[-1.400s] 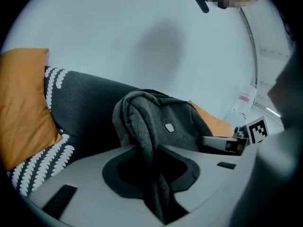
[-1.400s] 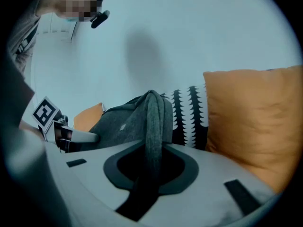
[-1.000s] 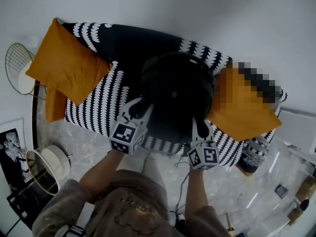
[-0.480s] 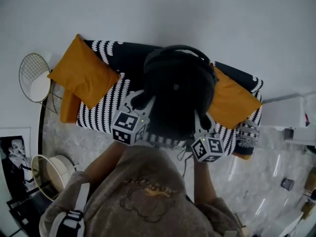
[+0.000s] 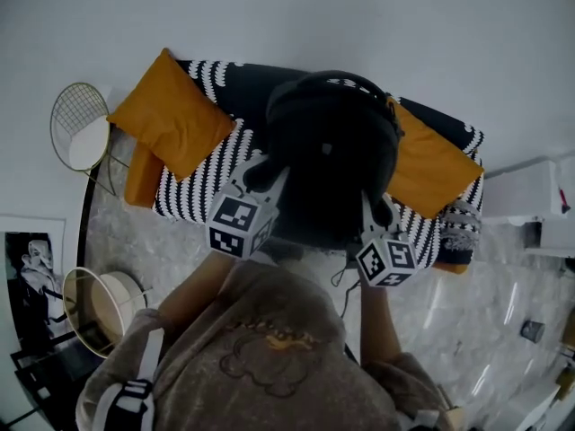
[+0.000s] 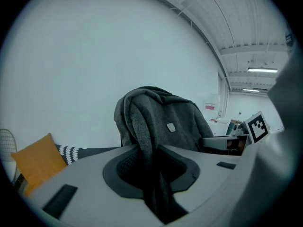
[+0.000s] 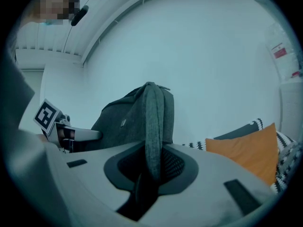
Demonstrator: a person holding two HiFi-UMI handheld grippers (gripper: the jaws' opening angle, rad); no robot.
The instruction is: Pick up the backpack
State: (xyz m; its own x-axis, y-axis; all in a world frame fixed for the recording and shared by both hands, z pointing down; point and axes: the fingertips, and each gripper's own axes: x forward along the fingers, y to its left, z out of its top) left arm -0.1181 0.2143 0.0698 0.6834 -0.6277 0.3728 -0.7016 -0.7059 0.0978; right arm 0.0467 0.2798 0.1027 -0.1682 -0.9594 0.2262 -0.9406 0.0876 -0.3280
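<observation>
Head view shows the backpack (image 5: 332, 151) hanging above the sofa's (image 5: 199, 187) front edge between orange cushions (image 5: 175, 119), with the left gripper (image 5: 263, 176) and right gripper (image 5: 373, 209) each clamped on a strap (image 6: 142, 141) and the floor (image 5: 135, 241) in front.

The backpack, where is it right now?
In the head view's middle, the backpack hangs by its straps from the left claw and right claw, over the striped sofa between two orange cushions.

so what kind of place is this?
Probably a mock living room set up in a workshop hall: patterned sofa, orange cushions, wire side table, but industrial ceiling with strip lights.
</observation>
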